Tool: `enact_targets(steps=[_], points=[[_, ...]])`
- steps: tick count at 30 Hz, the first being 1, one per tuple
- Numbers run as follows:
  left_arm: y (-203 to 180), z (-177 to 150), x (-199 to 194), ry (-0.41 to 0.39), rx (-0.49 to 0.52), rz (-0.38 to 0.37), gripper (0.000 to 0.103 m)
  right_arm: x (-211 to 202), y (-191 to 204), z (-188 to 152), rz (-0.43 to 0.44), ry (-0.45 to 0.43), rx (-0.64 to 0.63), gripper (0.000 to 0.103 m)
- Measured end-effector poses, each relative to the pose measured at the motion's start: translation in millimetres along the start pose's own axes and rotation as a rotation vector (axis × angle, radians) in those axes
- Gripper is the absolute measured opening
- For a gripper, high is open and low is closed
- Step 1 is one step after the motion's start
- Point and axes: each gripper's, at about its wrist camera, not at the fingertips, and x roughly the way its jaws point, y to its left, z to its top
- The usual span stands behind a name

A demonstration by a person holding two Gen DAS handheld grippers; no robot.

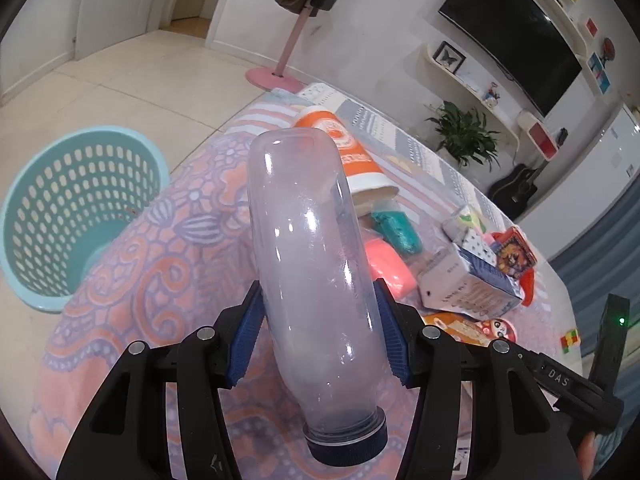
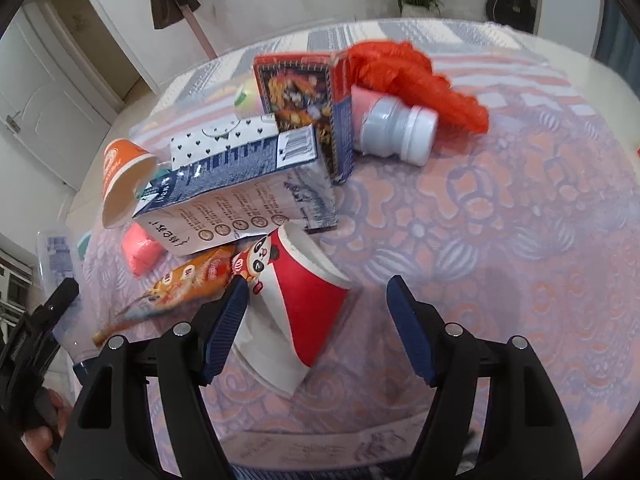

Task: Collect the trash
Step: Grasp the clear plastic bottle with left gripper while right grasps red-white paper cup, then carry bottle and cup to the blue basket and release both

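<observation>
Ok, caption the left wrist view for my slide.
Left hand-held gripper clamps a clear bottle, teal basket waiting beside the table.

Both my wrist views are evenly and softly lit from indoor light overhead, bright enough for colours to read clearly, with only faint shadows under the clutter. I see small white glints running down the clear bottle point(image 1: 316, 280) and reflections on the dark television point(image 1: 516, 36). The fisheye bends straight lines and blackens the corners, and the right view is smeared, most over the tablecloth point(image 2: 500, 208).
</observation>
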Motion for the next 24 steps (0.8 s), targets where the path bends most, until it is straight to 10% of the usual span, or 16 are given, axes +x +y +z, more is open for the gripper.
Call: enact_targets(steps=[5, 14, 24], points=[[5, 5, -5, -0.025, 0.008, 0.011, 0.052, 18, 16, -5, 0.023, 0.057, 0.017, 0.069], [14, 9, -18, -0.059, -0.004, 0.007, 0.052, -10, 32, -9, 0.012, -0.078, -0.044, 0.045], [26, 28, -77, -0.164, -0.016, -0.051, 0.052, -68, 103, -11, 0.002, -0.214, -0.233, 0.044]])
